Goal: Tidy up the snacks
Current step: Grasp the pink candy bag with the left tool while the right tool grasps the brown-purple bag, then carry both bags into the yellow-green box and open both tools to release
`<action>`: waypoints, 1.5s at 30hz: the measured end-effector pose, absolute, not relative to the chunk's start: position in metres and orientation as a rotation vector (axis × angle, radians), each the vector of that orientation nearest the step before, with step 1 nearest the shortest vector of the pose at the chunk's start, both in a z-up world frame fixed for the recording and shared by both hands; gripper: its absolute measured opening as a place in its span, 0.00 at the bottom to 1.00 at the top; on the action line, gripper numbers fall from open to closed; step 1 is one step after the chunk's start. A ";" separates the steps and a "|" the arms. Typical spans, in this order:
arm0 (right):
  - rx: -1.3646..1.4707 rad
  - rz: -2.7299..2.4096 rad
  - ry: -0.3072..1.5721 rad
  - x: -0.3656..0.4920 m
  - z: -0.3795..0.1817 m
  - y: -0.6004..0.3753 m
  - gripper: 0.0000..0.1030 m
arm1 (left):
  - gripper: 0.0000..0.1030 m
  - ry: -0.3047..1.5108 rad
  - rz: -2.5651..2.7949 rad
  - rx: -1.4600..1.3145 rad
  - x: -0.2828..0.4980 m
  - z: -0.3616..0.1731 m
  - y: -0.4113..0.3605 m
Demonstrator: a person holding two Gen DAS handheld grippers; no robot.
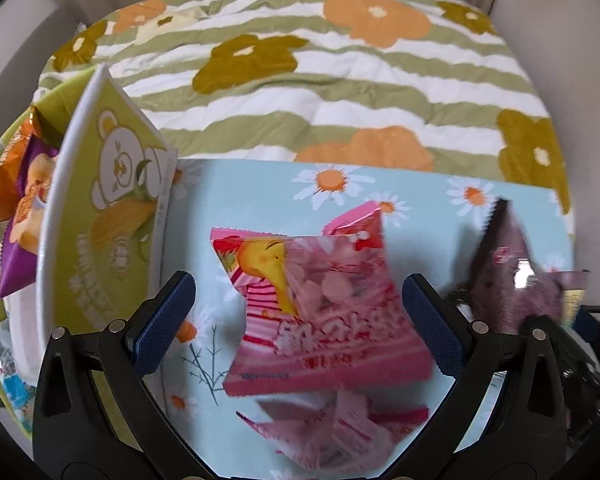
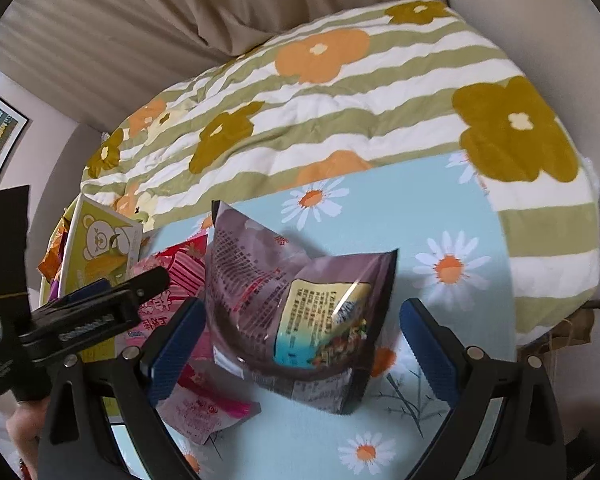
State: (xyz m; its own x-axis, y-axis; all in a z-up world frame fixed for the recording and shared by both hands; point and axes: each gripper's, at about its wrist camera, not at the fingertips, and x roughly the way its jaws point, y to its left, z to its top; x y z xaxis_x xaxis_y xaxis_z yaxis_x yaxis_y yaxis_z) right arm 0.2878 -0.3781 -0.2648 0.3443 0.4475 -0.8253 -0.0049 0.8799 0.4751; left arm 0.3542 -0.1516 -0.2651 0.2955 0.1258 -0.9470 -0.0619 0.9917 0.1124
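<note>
Two glossy crinkled packets lie on the daisy cloth (image 1: 260, 200): a pink packet (image 1: 320, 312) between the spread-jawed left gripper (image 1: 300, 320), a maroon packet (image 2: 300, 312) between the equally spread right gripper (image 2: 300, 344).

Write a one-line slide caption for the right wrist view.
Open right tool frames a dark purple snack bag on the daisy-print cloth, pink packets alongside.

Both grippers (image 1: 300, 320) (image 2: 304, 344), jaws wide apart

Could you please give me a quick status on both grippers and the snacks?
Left gripper open around pink packet. Right gripper open around purple packet. Green box left, holding snacks. Nothing blocking.
</note>
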 end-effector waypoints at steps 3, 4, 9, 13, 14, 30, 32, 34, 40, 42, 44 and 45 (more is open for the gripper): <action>0.437 0.328 1.197 0.293 -0.273 -0.375 0.94 | 1.00 1.279 0.143 0.080 0.358 -0.276 -0.151; 0.445 0.333 1.195 0.294 -0.275 -0.374 0.94 | 1.00 1.286 0.137 0.081 0.359 -0.280 -0.151; 0.477 0.353 1.190 0.302 -0.280 -0.373 0.94 | 0.85 1.339 0.092 -0.022 0.357 -0.299 -0.138; 0.484 0.381 1.188 0.305 -0.282 -0.369 0.94 | 0.77 1.326 0.055 -0.007 0.353 -0.301 -0.138; 0.487 0.386 1.189 0.306 -0.283 -0.368 0.94 | 0.76 1.327 0.047 -0.013 0.352 -0.301 -0.137; 0.544 0.521 1.197 0.306 -0.291 -0.351 0.66 | 0.73 1.289 0.051 -0.001 0.342 -0.281 -0.129; 0.547 0.518 1.190 0.304 -0.290 -0.351 0.62 | 0.73 1.277 0.049 0.008 0.340 -0.276 -0.130; 0.560 0.512 1.178 0.301 -0.288 -0.353 0.59 | 0.73 1.265 0.048 0.019 0.337 -0.271 -0.131; 0.522 0.482 1.116 0.290 -0.262 -0.359 0.58 | 0.73 1.229 0.036 0.025 0.328 -0.253 -0.134; 0.493 0.474 1.087 0.286 -0.249 -0.361 0.58 | 0.73 1.216 0.028 0.026 0.325 -0.246 -0.136; 0.467 0.463 1.061 0.282 -0.237 -0.362 0.58 | 0.73 1.192 0.017 0.029 0.322 -0.234 -0.137; 0.452 0.457 1.047 0.280 -0.230 -0.364 0.58 | 0.73 1.180 0.011 0.026 0.320 -0.228 -0.138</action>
State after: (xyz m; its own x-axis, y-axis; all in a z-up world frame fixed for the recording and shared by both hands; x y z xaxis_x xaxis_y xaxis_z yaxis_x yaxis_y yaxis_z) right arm 0.2798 -0.3636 -0.2297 0.4252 0.5587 -0.7121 -0.1416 0.8181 0.5573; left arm 0.3200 -0.1378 -0.2278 0.3806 0.0223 -0.9245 0.0049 0.9996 0.0261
